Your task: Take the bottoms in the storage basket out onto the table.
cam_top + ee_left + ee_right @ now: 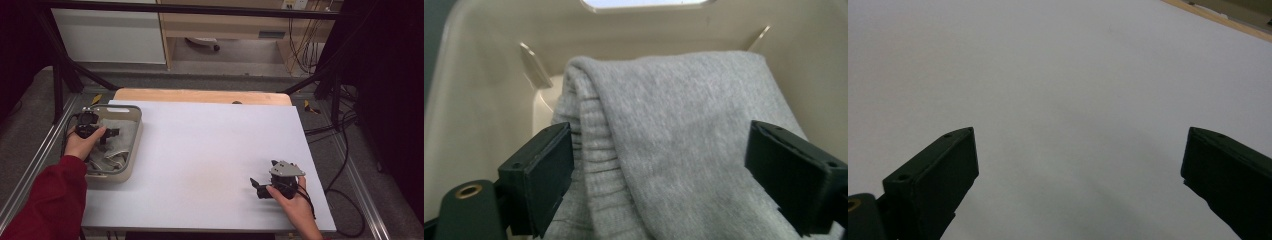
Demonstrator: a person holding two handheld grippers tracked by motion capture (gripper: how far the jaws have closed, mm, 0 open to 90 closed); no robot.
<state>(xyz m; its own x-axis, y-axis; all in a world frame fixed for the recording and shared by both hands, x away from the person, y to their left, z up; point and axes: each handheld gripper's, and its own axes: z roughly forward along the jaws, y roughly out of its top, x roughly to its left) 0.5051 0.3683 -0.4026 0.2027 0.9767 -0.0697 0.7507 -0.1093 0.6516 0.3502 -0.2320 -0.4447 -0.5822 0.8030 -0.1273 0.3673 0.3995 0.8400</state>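
My left hand-held gripper (109, 133) hangs inside the beige tub (479, 90), jaws spread wide on either side of the grey garment (674, 130) that lies crumpled in it; the pads stand just beside the cloth without pressing it, so nothing is grasped. The tub sits at the left edge of the desk (200, 150), on its white sheet. My right hand-held gripper (256, 187) rests well away from the tub, near the desk's right front corner, released and holding nothing.
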